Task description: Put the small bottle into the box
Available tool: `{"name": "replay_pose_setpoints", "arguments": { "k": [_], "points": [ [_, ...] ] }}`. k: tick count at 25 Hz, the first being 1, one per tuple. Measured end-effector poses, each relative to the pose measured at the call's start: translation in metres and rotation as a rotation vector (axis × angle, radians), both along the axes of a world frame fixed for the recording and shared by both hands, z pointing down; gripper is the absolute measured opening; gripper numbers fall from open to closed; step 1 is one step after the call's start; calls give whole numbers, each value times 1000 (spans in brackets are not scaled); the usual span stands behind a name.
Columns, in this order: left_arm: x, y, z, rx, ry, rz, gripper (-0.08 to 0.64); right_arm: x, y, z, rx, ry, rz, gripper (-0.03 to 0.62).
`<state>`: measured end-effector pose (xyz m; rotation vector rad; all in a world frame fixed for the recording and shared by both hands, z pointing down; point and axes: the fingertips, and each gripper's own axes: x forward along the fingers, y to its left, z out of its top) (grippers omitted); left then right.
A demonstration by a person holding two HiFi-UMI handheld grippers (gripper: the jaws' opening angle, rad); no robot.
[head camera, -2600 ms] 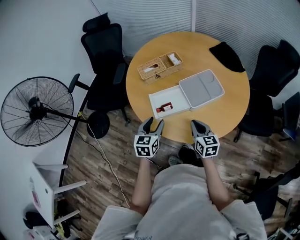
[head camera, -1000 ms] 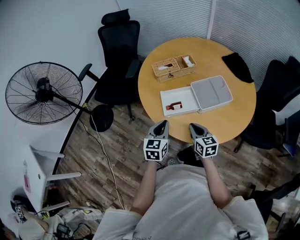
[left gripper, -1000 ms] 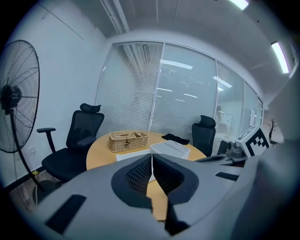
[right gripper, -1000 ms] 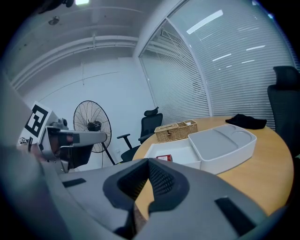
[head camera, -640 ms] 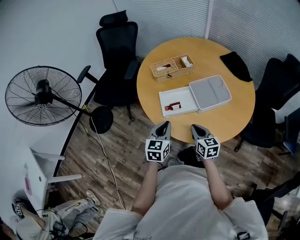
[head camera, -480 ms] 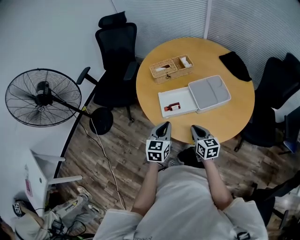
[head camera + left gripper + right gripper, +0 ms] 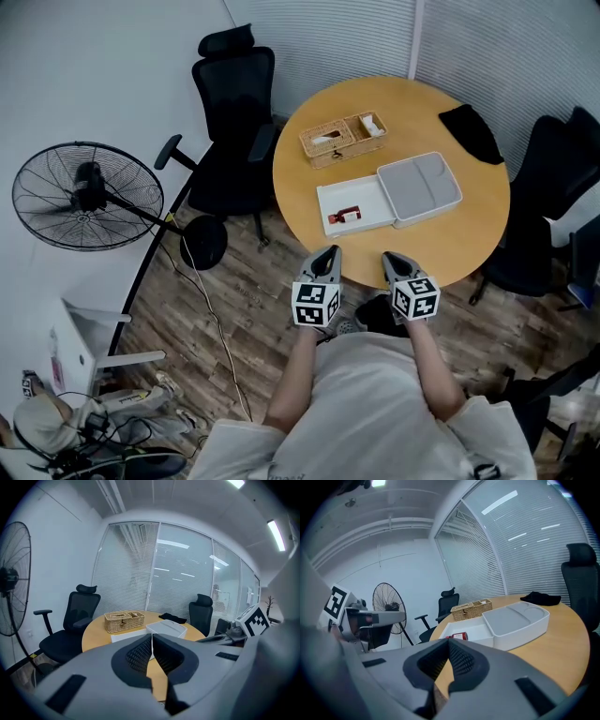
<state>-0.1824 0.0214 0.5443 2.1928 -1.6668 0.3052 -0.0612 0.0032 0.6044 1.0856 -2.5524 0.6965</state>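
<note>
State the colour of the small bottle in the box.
Small bottle: red, clearest in the right gripper view.

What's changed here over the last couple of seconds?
Hardly anything. The view swung slightly, and another person shifted about on the floor, lower left. The bottle stays in the open box; the left gripper and right gripper stay shut, empty, by the table edge.

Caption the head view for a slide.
Bottle lies in the open box on the round table; left claw and right claw, both shut, hover near its edge.
</note>
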Motion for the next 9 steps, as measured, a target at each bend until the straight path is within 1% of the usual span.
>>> {"name": "replay_pose_setpoints", "arguments": {
  "k": [4, 9],
  "points": [
    [1, 2, -4, 12, 25, 12, 29, -3, 2, 1, -1, 3, -11, 17],
    [-1, 5, -5, 2, 29, 9, 29, -4, 5, 1, -9, 3, -17, 17]
  ]
}}
